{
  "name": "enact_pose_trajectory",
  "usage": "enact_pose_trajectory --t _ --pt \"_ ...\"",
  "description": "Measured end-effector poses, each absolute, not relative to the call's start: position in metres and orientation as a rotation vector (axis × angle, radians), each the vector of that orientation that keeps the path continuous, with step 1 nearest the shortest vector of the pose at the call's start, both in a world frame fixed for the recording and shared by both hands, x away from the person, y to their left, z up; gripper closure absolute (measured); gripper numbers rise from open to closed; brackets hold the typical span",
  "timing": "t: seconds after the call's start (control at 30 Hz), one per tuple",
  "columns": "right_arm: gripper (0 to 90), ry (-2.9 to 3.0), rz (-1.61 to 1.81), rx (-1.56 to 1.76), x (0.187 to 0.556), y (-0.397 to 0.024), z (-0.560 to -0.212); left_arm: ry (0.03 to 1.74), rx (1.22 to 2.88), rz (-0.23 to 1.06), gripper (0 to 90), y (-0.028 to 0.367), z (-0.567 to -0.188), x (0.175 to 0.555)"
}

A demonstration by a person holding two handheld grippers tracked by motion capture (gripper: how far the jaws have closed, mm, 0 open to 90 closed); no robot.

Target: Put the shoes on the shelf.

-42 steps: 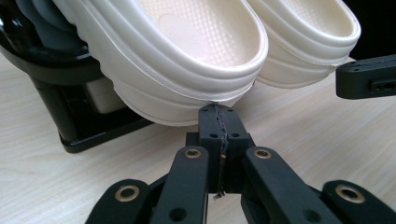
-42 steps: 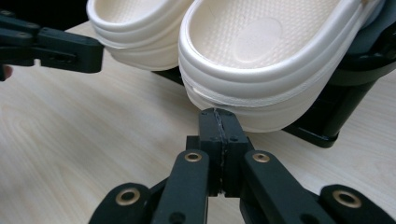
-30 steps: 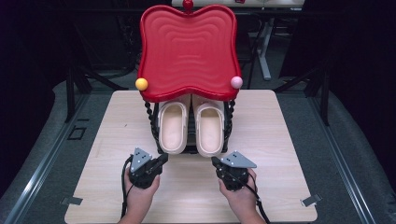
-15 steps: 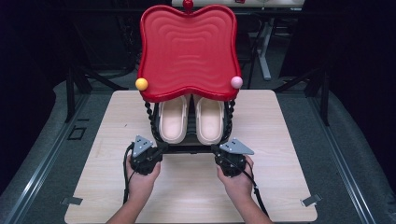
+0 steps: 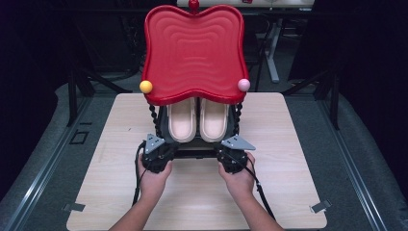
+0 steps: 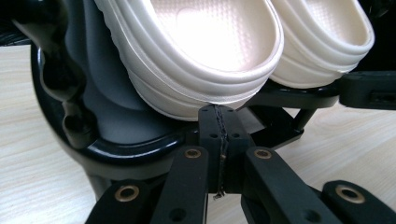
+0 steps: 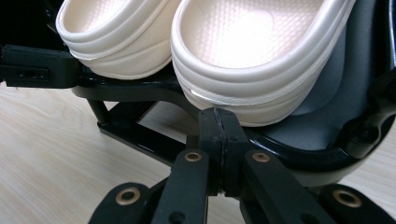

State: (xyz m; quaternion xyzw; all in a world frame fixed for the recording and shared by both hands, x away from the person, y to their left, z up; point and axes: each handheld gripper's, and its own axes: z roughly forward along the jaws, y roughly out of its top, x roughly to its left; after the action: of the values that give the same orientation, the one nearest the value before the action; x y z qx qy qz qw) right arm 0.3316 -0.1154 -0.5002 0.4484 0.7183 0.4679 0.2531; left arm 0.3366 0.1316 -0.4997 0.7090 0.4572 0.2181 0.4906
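Observation:
A pair of cream slippers [image 5: 182,120] lies side by side on the black lower shelf [image 5: 195,153] of a small rack, under its red wavy top tray [image 5: 192,48]. My left gripper [image 5: 167,148] is shut and empty, and its tips [image 6: 218,112] sit at the shelf's front rim just beneath the left slipper [image 6: 205,51]. My right gripper [image 5: 224,149] is also shut and empty. Its tips [image 7: 218,114] meet the rim under the right slipper [image 7: 261,51]. Whether either gripper touches a slipper I cannot tell.
The rack stands mid-table on black beaded posts, with a yellow ball [image 5: 146,86] and a pink ball [image 5: 244,84] at the tray's front corners. The wooden table [image 5: 298,144] has bare room on both sides and in front. Dark floor and table legs surround it.
Both hands have moved away from the table's near edge toward the rack. The shut grippers, earlier short of the lower shelf, now sit at its front rim.

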Motion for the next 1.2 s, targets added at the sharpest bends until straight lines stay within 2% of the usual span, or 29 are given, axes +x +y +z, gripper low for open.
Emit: enact_pose_trajectory --t 0.43,0.53,0.8,1.2 --pt "89.5 1.963 1.258 1.222 0.343 -0.106 -0.502 1.121 1.722 0.535 90.0 0.127 -0.503 0.347" --pt "86.7 1.961 1.267 1.221 0.341 -0.106 -0.502 1.107 1.722 0.535 89.2 0.129 -0.503 0.344" --pt "89.6 1.884 1.256 1.149 0.327 -0.122 -0.485 1.111 1.659 0.588 89.9 0.145 -0.490 0.338" --pt "89.4 1.786 1.219 1.240 0.350 -0.141 -0.483 1.155 1.631 0.629 90.0 0.151 -0.486 0.358"
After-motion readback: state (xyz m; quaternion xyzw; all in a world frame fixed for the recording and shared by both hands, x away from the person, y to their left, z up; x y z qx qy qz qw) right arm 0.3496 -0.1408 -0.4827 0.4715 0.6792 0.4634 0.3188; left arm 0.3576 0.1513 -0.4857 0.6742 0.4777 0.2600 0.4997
